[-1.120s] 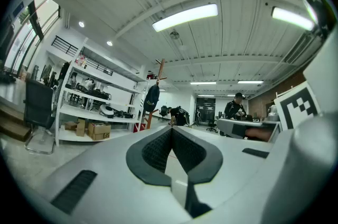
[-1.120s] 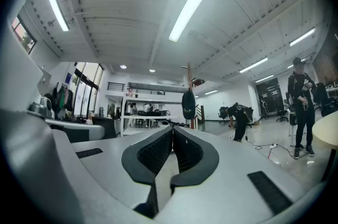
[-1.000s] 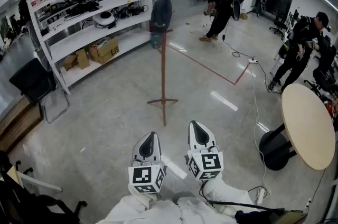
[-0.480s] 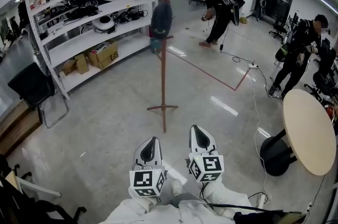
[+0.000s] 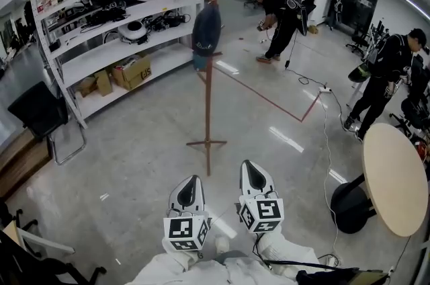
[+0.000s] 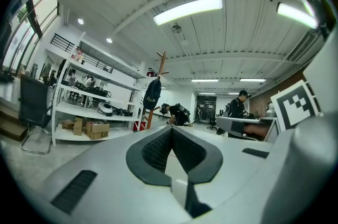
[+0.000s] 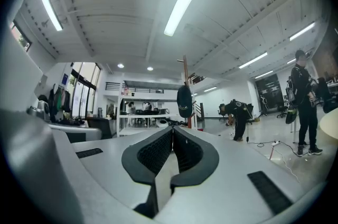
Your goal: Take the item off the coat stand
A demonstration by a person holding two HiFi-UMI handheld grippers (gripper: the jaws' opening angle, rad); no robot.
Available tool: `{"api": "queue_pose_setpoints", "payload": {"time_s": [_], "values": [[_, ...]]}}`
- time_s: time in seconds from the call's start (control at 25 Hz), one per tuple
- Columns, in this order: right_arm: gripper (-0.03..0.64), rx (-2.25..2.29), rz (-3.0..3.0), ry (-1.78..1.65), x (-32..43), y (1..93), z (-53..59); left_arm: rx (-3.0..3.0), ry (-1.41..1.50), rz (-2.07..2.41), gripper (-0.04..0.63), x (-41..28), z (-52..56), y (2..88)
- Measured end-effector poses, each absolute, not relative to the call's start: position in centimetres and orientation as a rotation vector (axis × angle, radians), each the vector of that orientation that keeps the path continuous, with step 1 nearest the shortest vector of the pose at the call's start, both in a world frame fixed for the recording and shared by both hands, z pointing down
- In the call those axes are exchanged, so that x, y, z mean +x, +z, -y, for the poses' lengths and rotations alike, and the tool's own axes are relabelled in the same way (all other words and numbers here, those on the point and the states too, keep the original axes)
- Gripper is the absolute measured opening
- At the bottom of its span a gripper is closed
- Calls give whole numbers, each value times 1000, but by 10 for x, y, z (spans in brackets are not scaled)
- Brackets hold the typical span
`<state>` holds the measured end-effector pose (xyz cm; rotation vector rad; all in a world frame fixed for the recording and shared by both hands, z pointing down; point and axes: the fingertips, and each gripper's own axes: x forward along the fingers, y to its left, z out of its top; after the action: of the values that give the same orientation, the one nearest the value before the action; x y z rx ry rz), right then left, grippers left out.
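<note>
The left gripper (image 5: pixel 191 184) and right gripper (image 5: pixel 251 171) are level, jaws together, empty. A dark cap (image 5: pixel 205 27) hangs on the coat stand (image 5: pixel 207 102), well ahead. This looks like the approach; next they must close in, rise and open.

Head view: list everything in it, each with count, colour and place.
coat stand: one, reddish-brown wood, centre of the floor
cap: one, dark blue, hanging high on the coat stand
shelving unit: one, white, back left
cardboard boxes: three, brown, lowest shelf
chair: one, black, left of the shelving unit
round table: one, pale wood top on black base, right edge
bending person: one, in black, back centre
standing person: one, in black, right
tape line: one, red, on the floor behind the coat stand
left tongs: one, pale grey, bottom centre, shut, empty
right tongs: one, pale grey, beside the left tongs, shut, empty
</note>
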<state>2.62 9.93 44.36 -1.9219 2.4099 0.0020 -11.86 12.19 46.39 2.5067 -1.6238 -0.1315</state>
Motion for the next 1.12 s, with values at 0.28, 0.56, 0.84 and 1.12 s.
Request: {"api": "queue_pose_setpoints", "payload": {"time_s": [0.28, 0.56, 0.84, 1.12], "values": [[11, -1914, -2411, -38, 42, 446, -64, 2513, -149, 1643, -14, -104, -86, 457], [11, -1889, -2430, -55, 59, 450, -33, 2524, -140, 1637, -14, -77, -50, 455], [11, -1812, -2483, -67, 65, 453, 4, 2510, -134, 1670, -14, -58, -13, 454], [11, -1801, -2494, -102, 72, 461, 30, 2486, -119, 1687, -14, -54, 10, 461]]}}
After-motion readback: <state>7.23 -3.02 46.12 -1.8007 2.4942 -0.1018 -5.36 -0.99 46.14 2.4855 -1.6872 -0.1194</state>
